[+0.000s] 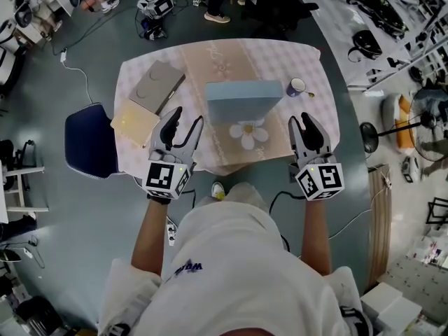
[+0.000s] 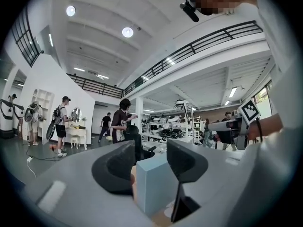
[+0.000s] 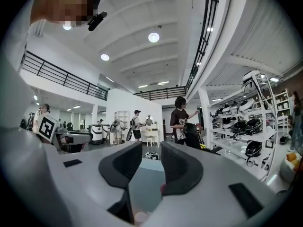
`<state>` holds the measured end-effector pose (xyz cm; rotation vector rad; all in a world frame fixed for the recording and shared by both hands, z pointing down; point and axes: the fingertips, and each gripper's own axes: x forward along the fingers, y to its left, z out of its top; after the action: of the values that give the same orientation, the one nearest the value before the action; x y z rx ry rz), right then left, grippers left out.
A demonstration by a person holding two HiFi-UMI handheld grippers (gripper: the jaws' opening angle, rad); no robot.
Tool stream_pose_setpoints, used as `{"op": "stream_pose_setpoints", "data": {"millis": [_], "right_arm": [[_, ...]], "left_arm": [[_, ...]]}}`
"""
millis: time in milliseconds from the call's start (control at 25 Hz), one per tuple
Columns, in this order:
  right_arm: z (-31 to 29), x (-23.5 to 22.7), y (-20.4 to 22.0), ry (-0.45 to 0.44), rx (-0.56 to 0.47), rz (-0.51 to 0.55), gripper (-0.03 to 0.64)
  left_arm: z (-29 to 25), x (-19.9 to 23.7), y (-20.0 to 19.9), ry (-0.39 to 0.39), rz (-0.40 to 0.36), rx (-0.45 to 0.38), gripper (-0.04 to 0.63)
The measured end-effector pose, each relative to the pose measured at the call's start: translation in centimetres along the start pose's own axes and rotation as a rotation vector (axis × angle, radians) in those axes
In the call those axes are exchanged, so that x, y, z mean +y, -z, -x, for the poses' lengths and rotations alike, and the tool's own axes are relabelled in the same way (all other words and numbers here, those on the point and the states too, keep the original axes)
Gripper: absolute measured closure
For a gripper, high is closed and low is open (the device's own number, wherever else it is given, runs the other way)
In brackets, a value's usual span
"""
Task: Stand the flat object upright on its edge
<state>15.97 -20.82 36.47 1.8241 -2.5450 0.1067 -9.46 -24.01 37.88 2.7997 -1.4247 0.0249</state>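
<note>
Table (image 1: pixel 280 58) (cloth-covered): blue box (image 1: pixel 241 98), book (image 1: pixel 157 86), cup (image 1: pixel 296 87)

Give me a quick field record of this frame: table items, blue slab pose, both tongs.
surface: table
blue slab: standing upright on its edge, mid-table
left of slab: grey book, yellow pad
right of slab: cup
left tongs: open, near the slab's lower left corner, not touching
right tongs: open with a narrow gap, nothing gripped, apart from the slab

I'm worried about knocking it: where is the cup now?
In the head view the cup stands at the far right of the table, just right of the upright blue box and beyond the right gripper.
</note>
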Motion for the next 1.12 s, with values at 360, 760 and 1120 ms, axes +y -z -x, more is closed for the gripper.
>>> {"op": "stream_pose_setpoints", "data": {"millis": [360, 760, 1120], "right_arm": [[1.5, -1.2, -0.2, 0.033, 0.002, 0.008, 0.554], [1.8, -1.2, -0.6, 0.033, -0.002, 0.004, 0.612], [1.4, -0.8, -0.1, 0.017, 0.001, -0.013, 0.614]], "left_arm": [[0.8, 0.4, -0.8, -0.054, 0.012, -0.046, 0.484], [1.3, 0.6, -1.4, -0.061, 0.013, -0.059, 0.592], [1.2, 0.4, -0.9, -0.051, 0.017, -0.045, 0.594]]}}
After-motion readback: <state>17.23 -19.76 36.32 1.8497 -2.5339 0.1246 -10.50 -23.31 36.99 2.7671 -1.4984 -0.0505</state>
